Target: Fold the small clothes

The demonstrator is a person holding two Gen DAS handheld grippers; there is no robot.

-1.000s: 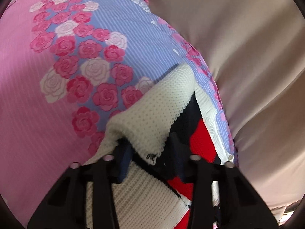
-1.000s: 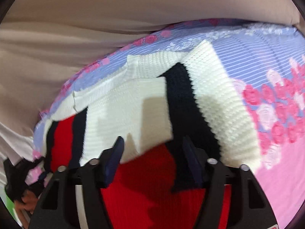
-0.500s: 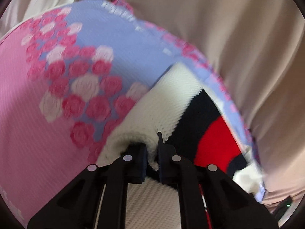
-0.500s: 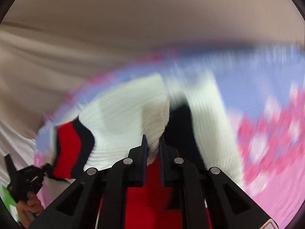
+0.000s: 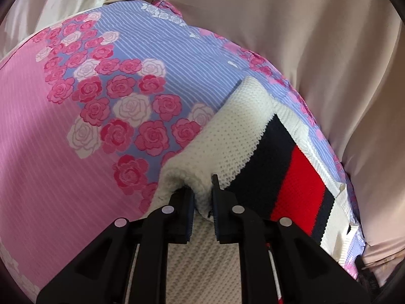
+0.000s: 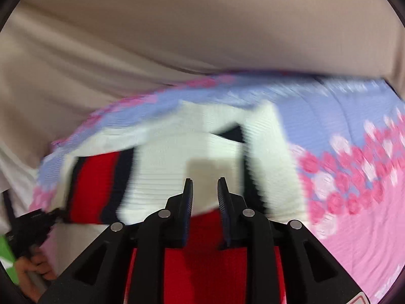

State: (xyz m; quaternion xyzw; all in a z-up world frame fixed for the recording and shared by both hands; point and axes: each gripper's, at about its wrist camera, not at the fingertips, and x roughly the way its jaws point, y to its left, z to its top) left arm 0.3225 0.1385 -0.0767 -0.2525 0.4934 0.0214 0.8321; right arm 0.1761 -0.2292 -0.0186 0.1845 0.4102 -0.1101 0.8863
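A small knitted sweater, cream with navy and red stripes, lies on a floral bedspread of pink and lilac, near its right edge beside beige fabric. At its near left edge, the left gripper pinches a raised cream fold between its pads, its jaws just easing apart. Further right, the right gripper hangs over the red part, jaws parting, nothing clearly between them; that view is blurred.
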